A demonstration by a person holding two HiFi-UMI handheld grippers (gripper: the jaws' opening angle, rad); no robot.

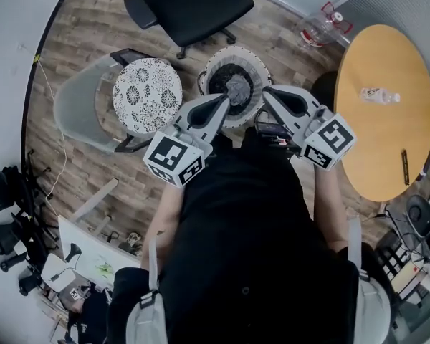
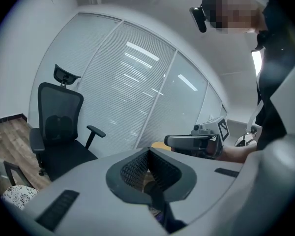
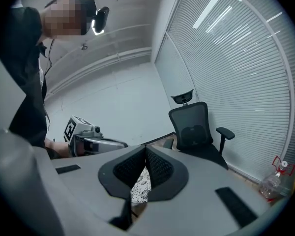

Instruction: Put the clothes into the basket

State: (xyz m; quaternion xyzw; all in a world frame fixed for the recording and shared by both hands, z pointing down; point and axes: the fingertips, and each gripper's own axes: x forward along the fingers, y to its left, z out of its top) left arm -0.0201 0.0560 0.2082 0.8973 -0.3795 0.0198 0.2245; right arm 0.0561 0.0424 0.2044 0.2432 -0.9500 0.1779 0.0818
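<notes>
Grey clothes in basket: head view only.

Got clothes sitting in the basket, stool just left of it, chair behind both. Off to the right, table with a bottle on it, jug on the floor between chair and table.

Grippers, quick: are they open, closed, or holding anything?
Left gripper: jaws closed, nothing visibly held.
Right gripper: jaws closed, nothing visibly held.
</notes>
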